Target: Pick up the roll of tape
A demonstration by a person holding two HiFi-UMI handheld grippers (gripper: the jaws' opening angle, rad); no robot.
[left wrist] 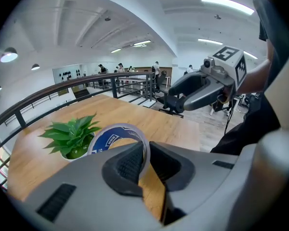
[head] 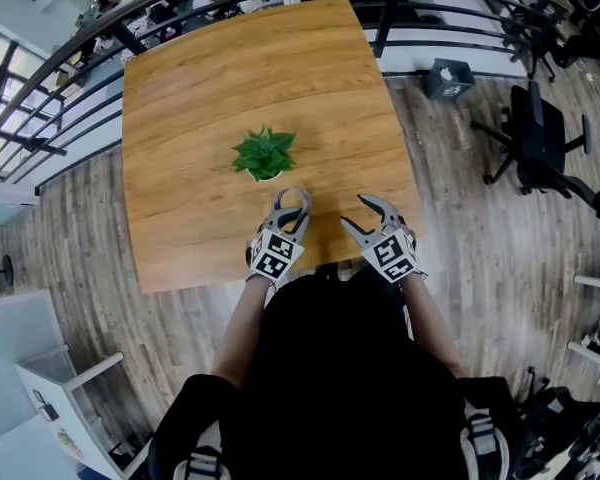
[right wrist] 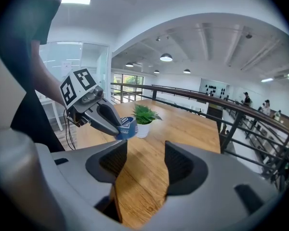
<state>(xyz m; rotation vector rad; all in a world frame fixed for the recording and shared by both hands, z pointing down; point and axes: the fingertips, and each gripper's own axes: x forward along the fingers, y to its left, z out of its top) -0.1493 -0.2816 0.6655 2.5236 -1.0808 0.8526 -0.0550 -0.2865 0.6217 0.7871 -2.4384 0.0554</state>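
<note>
Firstly, left gripper (left wrist: 147, 154): jaws clenched on the wall of the roll of tape (left wrist: 108, 139), one pad inside the ring, one outside. Roll held clear of the wooden table (head: 210, 88), just in front of a small potted plant (head: 265, 154). Right gripper (right wrist: 145, 163): jaws spread wide, nothing between them, hovering beside the left over the table's near edge.

Grey left gripper (head: 292, 206) and right gripper (head: 352, 210) carry square-marker cubes (head: 276, 254).
</note>
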